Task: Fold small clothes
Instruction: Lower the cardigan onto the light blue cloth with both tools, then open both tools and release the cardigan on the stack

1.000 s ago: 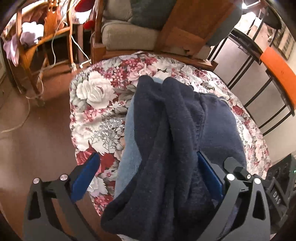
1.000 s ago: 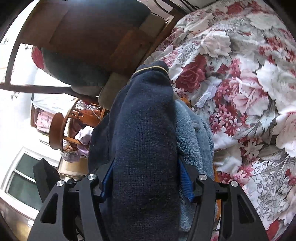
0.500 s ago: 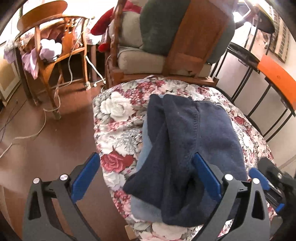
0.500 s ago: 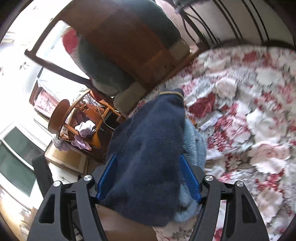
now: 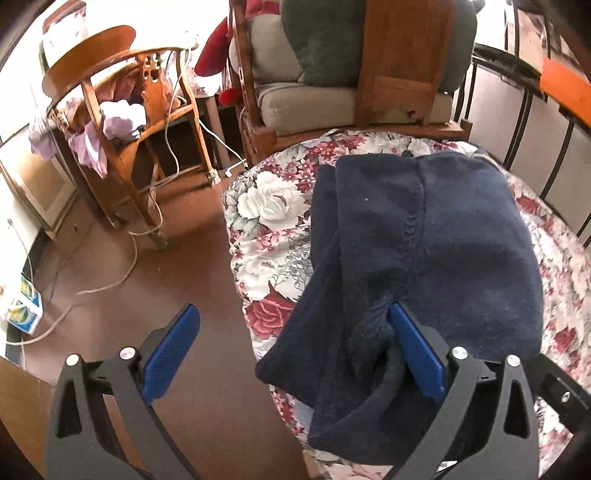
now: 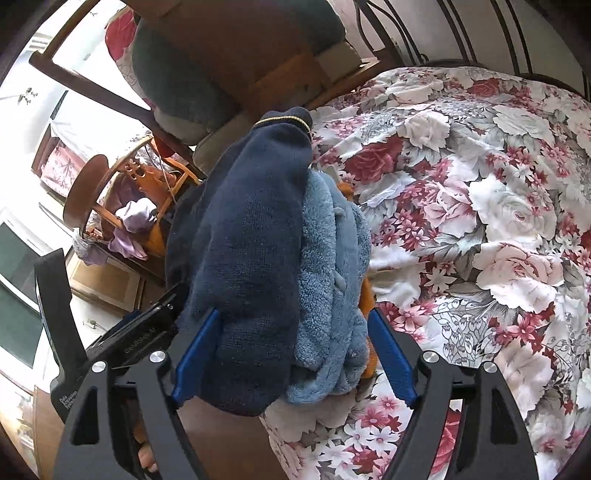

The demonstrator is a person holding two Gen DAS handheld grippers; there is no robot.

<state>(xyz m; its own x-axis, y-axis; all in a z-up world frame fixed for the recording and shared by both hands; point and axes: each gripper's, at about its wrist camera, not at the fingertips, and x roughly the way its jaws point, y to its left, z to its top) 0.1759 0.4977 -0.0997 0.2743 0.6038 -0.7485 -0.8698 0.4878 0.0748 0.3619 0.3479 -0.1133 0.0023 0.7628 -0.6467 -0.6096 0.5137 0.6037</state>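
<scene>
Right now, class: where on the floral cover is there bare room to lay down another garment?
The wide stretch of floral cover right of the clothes pile is free, out to the dark railing. A narrower strip lies left of the navy garment, by the cover's edge. The near edge is crowded: navy over the blue fleece.

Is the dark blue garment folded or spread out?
Folded: the dark blue garment lies doubled in layers on the light blue fleece, not spread flat.

Brown floor [image 5: 184,258], wooden chairs [image 5: 122,122], perhaps a bright window [image 6: 74,122]
</scene>
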